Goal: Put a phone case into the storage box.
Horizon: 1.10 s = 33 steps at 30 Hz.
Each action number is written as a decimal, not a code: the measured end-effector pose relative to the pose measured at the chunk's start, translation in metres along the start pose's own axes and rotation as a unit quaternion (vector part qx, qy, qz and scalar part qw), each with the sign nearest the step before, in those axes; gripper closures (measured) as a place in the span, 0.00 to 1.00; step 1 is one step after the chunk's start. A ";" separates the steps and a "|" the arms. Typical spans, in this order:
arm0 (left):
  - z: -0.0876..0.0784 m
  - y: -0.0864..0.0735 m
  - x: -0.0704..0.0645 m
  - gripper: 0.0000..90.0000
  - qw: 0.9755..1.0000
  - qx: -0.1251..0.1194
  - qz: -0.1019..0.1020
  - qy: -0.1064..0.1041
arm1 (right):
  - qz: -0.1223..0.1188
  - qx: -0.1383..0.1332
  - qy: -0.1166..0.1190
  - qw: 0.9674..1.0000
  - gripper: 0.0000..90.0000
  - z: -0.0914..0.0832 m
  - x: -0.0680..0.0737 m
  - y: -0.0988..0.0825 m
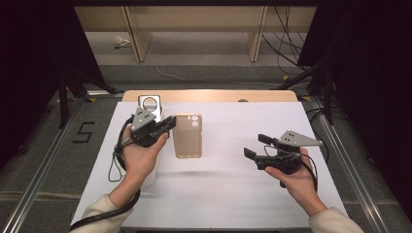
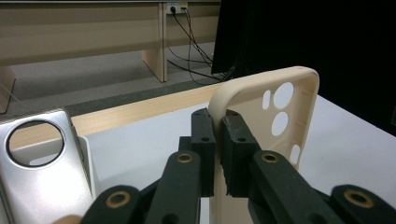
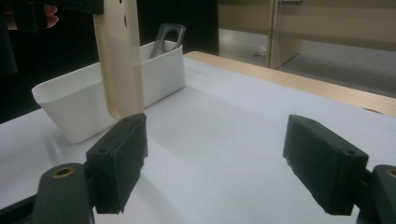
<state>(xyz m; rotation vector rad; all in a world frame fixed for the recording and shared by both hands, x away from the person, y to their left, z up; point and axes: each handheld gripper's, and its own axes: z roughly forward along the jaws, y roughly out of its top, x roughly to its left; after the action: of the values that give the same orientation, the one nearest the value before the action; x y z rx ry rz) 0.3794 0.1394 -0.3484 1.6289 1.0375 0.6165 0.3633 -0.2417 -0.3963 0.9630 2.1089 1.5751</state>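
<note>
Right gripper (image 1: pixel 257 146) low over the white sheet (image 1: pixel 228 194), jaws spread wide, nothing between them. Left gripper (image 1: pixel 167 125) clamped on one long edge of the beige case (image 1: pixel 188 136), pads (image 2: pixel 205 140) pinching its rim and holding it clear of the sheet. Just beyond and left of that, white bin (image 3: pixel 84 98) with a silver case (image 1: pixel 148 106) standing inside. Farther back, wooden table edge (image 1: pixel 209 95).

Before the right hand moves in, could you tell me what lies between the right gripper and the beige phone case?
Nothing: bare white table cover separates the open right gripper from the phone case in the high view.
</note>
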 end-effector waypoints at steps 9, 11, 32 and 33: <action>-0.003 0.004 0.005 0.93 1.000 -0.005 -0.002 0.005 | 0.004 0.000 -0.004 1.000 0.25 -0.002 -0.001 -0.002; -0.004 0.005 0.006 0.93 1.000 -0.007 -0.003 0.007 | 0.003 0.000 -0.004 1.000 0.25 -0.002 -0.002 -0.002; -0.011 0.015 0.020 0.93 1.000 -0.013 -0.001 0.009 | 0.003 0.000 -0.007 1.000 0.25 -0.002 -0.002 -0.003; -0.012 0.016 0.021 0.93 1.000 -0.014 -0.001 0.009 | 0.003 0.000 -0.007 1.000 0.25 -0.002 -0.002 -0.003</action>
<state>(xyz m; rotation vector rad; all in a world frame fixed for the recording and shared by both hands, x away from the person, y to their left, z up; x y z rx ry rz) 0.3848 0.1622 -0.3318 1.6012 1.0395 0.6425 0.3624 -0.2449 -0.3985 0.9792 2.0990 1.5652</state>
